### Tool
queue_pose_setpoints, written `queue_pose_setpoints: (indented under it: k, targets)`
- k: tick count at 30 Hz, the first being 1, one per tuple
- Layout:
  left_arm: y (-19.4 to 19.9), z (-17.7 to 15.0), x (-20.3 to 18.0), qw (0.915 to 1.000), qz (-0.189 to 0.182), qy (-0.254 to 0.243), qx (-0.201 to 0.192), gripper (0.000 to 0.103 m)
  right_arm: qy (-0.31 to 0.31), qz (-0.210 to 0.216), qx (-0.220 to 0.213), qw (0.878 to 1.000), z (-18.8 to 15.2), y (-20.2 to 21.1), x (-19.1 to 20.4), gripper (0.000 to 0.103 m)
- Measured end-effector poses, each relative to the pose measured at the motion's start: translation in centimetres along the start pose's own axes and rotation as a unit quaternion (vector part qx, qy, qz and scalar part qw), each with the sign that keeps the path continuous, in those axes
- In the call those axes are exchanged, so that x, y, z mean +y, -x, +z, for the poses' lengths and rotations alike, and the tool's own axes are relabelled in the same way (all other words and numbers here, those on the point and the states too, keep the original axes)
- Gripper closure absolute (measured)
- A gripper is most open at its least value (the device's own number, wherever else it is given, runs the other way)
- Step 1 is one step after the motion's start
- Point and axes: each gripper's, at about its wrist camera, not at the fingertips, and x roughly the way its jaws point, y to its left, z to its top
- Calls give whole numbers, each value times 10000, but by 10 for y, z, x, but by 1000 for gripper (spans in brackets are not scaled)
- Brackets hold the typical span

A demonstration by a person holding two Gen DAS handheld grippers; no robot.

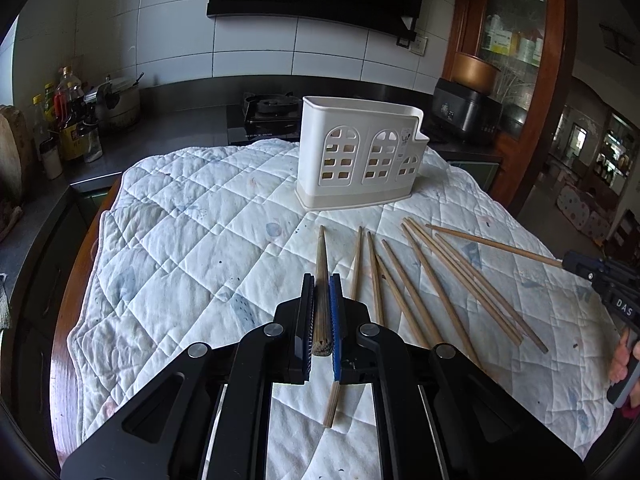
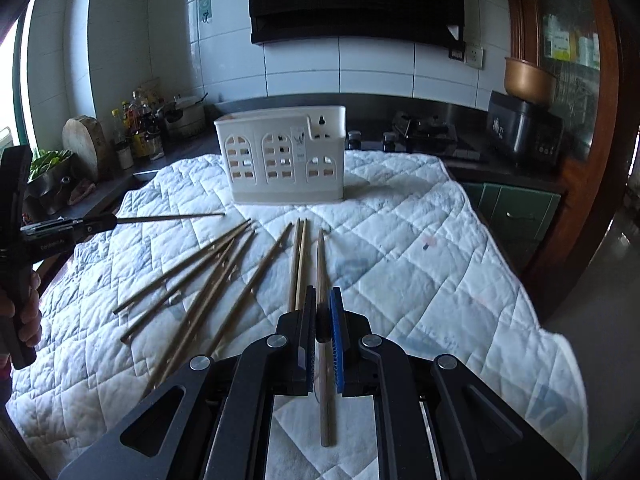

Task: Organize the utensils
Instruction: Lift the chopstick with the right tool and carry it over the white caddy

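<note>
A white plastic utensil holder (image 1: 360, 160) with arched cut-outs stands on the quilted cloth; it also shows in the right wrist view (image 2: 284, 160). Several wooden chopsticks (image 1: 432, 284) lie fanned out in front of it, and in the right wrist view (image 2: 208, 280). My left gripper (image 1: 321, 280) is shut on one chopstick (image 1: 321, 264) that points toward the holder. My right gripper (image 2: 321, 292) is shut on another chopstick (image 2: 321, 264), lifted off the cloth. The right gripper shows at the edge of the left wrist view (image 1: 572, 262), the left one in the right wrist view (image 2: 114, 221).
The white quilted cloth (image 1: 192, 240) covers a round wooden table. Behind it runs a dark counter with a gas stove (image 1: 272, 110), bottles (image 1: 68, 120), a pot (image 1: 120, 108) and a rice cooker (image 1: 466, 114). A wooden cabinet (image 1: 516, 60) stands at right.
</note>
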Motion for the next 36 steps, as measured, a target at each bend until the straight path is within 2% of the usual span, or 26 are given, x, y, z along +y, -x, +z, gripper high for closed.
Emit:
queue_pose_setpoints:
  k: [4,9,16,22,29,34,36]
  targets:
    - [3,9,-2,10000,-45,8,-40,97,190,57,-199,9996,31,8,-1,96]
    - [9,27,-2,9998,-161,70,-100,97,470,188,-216,9985,75,7,-2,96]
    - [11,64,-8,9996,-271,17,-90,97,568,409,-81,9975,149,1,-12,96]
    - [18,99,-18,9991,-349,-99,-230,97,536,437,-242,9973,211,-1,-15,96]
    - [33,161,-34,9965,-349,-311,-692,97,414,295,-417,9978,268,-17,-16,96]
    - [44,212,-47,9913,-360,-391,-1202,97,267,160,-607,9977,300,-34,-19,96]
    - [45,231,-53,9882,-248,-481,-1436,97,238,125,-654,9975,311,-44,-18,96]
